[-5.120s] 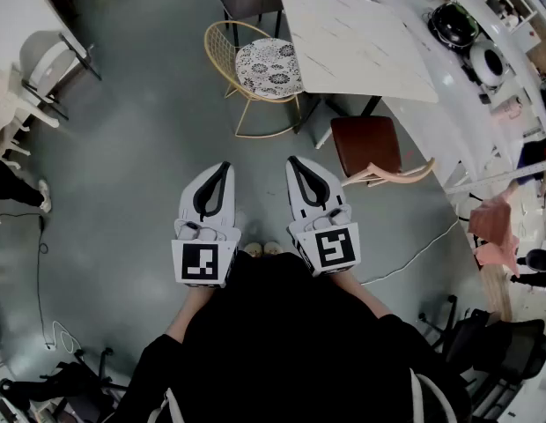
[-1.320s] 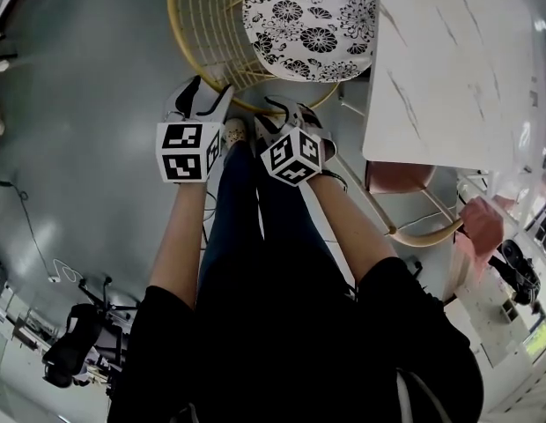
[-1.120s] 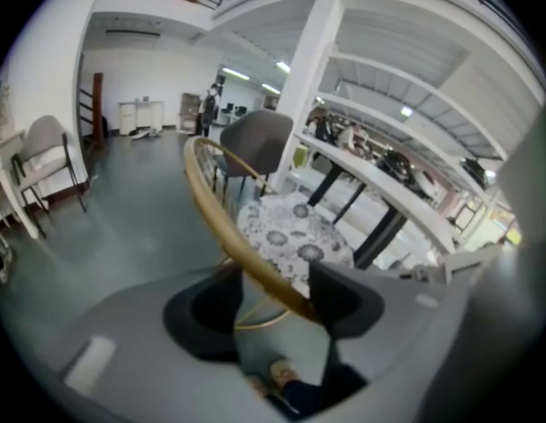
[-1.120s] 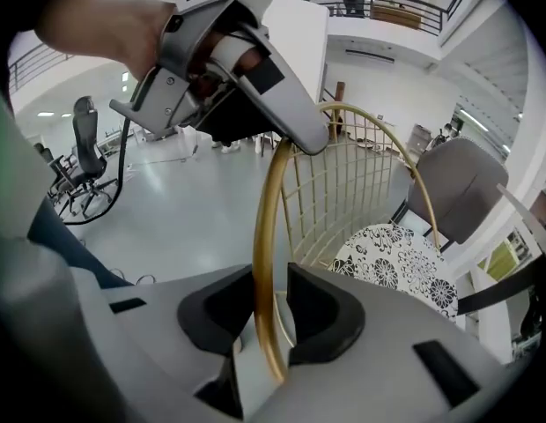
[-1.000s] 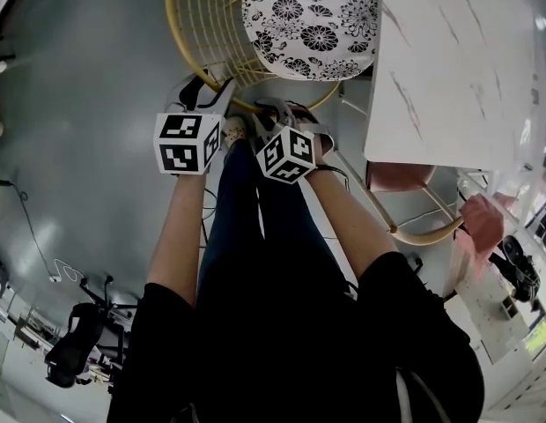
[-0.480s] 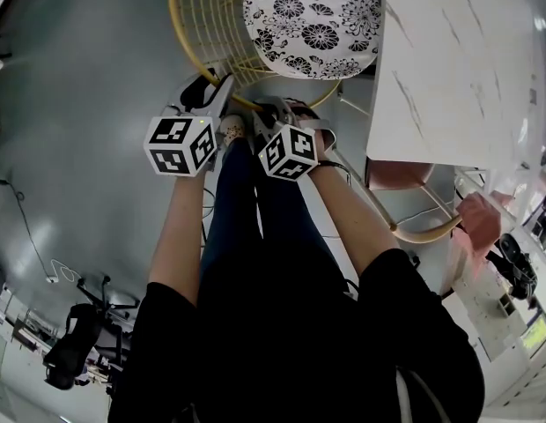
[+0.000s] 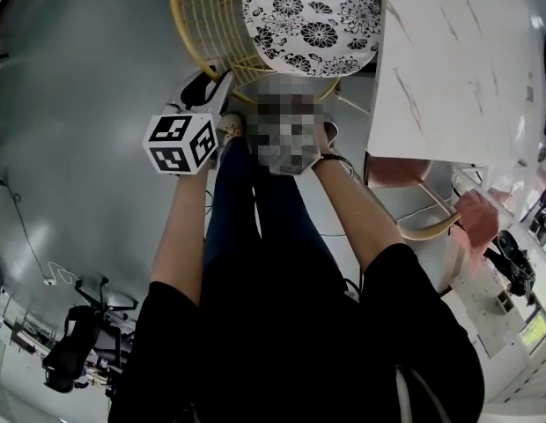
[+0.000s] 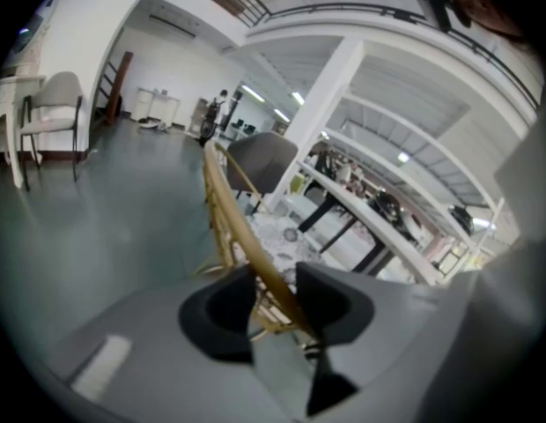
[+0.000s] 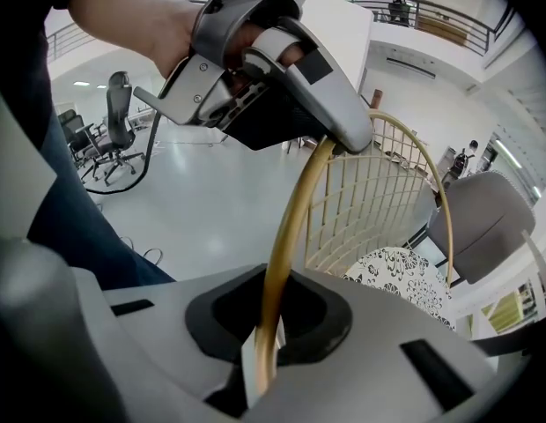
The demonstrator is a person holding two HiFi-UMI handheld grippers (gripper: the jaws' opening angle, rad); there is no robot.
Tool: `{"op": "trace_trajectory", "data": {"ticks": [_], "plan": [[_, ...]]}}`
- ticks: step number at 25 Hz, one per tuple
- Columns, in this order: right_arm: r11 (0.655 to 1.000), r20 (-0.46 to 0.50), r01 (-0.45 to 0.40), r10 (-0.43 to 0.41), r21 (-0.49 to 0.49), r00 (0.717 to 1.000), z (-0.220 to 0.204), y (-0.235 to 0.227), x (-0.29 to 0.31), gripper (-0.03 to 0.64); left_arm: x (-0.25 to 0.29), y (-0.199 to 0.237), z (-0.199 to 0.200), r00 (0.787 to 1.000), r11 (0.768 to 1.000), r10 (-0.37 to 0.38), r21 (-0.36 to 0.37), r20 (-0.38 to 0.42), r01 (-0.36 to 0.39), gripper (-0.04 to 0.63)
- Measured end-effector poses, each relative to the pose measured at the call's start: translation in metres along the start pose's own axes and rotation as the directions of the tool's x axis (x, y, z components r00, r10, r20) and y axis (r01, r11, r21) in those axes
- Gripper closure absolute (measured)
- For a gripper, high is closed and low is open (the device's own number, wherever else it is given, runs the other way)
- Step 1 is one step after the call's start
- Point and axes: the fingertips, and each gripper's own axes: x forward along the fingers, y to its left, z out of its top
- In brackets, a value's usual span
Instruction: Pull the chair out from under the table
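A gold wire chair (image 7: 202,25) with a black-and-white flowered cushion (image 7: 313,16) stands with its seat partly under the white marble table (image 7: 458,60). My left gripper (image 8: 275,293) straddles the chair's curved back rim (image 8: 222,196). Its jaws are closing with the rim between them and a little gap still shows. My right gripper (image 9: 269,324) is shut on the same rim (image 9: 295,227), further along. In the right gripper view the left gripper (image 9: 343,144) sits on the rim's top. A mosaic patch hides the right gripper in the head view.
A second chair with a brown seat (image 7: 401,173) and a pale wooden back (image 7: 431,229) is tucked under the table to the right. A grey chair (image 9: 484,218) stands beyond the gold one. My legs (image 7: 247,236) are close behind the chair. Grey floor (image 7: 79,104) lies to the left.
The person has walked up to the chair and set both grippers on its back rim. Over the last second the left gripper rolled a little; the chair has not moved.
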Motion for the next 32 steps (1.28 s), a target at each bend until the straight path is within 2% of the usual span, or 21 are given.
{"op": "trace_trajectory", "data": {"ticks": [16,29,31,32], "plan": [[0.994,0.004,-0.076,0.077,-0.08,0.997,0.008,0.006,0.008,0.589,0.0,0.01,0.003,1.0,0.999,0.025,-0.036,-0.004,-0.025,0.461],[0.988,0.022,-0.12,0.122,-0.093,0.992,0.016,0.009,0.016,0.584,-0.002,0.02,0.004,0.998,0.997,0.06,-0.047,0.006,-0.059,0.467],[0.988,0.027,-0.126,0.129,-0.088,0.991,0.018,0.009,0.018,0.583,-0.009,0.021,0.006,0.997,0.997,0.074,-0.03,0.02,-0.073,0.487],[0.988,0.03,-0.128,0.131,-0.084,0.991,0.018,0.008,0.019,0.583,-0.014,0.021,0.009,0.996,0.996,0.088,0.012,0.026,-0.088,0.493]]}}
